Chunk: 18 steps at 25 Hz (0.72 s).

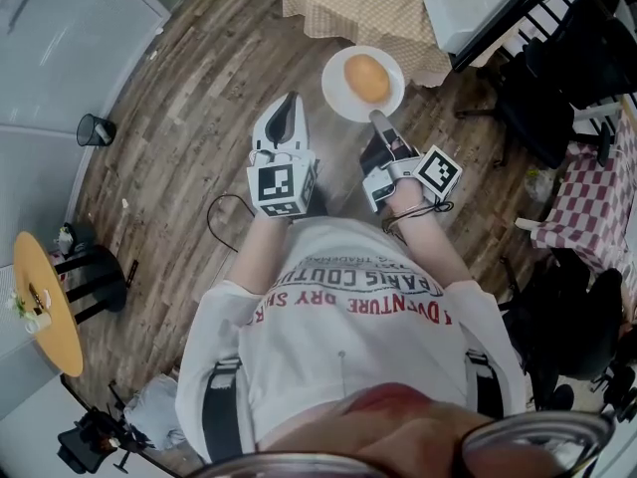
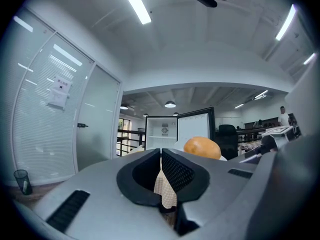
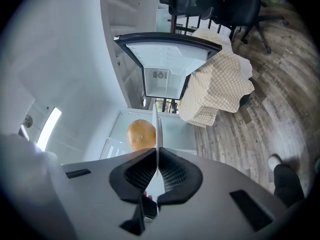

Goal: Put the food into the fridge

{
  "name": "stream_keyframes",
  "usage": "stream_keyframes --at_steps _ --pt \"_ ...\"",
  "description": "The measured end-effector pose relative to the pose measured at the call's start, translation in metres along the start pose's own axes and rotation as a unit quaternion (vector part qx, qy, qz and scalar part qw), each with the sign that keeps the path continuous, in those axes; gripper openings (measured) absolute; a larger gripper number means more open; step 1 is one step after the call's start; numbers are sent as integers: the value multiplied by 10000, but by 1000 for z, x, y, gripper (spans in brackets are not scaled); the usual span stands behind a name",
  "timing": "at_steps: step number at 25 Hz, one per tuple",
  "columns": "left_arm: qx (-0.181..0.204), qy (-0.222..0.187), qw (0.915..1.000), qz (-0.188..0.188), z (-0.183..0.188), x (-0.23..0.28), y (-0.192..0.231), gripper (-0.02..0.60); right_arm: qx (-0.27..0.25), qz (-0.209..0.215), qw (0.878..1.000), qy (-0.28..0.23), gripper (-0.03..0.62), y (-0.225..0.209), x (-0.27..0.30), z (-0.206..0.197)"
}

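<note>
A round orange-brown piece of food (image 1: 367,78) lies on a white plate (image 1: 336,90). My right gripper (image 1: 379,120) is shut on the plate's near rim and holds it level above the wooden floor. In the right gripper view the plate (image 3: 155,126) shows edge-on between the pads, with the food (image 3: 140,134) to its left. My left gripper (image 1: 288,108) hangs beside it on the left, shut and holding nothing. A small white fridge (image 2: 176,129) stands ahead with its door open; it also shows in the right gripper view as the open fridge (image 3: 165,69).
A table under a beige checkered cloth (image 1: 348,3) stands just beyond the plate, next to the fridge. Black office chairs (image 1: 557,78) and a red-checked table (image 1: 597,197) crowd the right. A black bin (image 1: 96,128), a round yellow table (image 1: 45,307) and a floor cable (image 1: 224,212) lie left.
</note>
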<state>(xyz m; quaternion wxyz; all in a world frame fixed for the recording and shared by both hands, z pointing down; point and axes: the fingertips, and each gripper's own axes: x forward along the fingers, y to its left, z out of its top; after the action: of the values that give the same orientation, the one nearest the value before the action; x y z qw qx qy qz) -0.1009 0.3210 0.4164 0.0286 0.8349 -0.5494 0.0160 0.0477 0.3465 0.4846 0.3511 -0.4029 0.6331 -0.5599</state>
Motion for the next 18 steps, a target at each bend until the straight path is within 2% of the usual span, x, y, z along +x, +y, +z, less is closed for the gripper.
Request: stream_keyframes --at_steps 12,18 --pt "-26 -158 9979 -627 29 149 112 28 171 -197 9959 -867 34 -3 157 42" --pt "79 -211 9965 -810 32 205 171 28 201 -241 9929 -1149 34 -8 234 48"
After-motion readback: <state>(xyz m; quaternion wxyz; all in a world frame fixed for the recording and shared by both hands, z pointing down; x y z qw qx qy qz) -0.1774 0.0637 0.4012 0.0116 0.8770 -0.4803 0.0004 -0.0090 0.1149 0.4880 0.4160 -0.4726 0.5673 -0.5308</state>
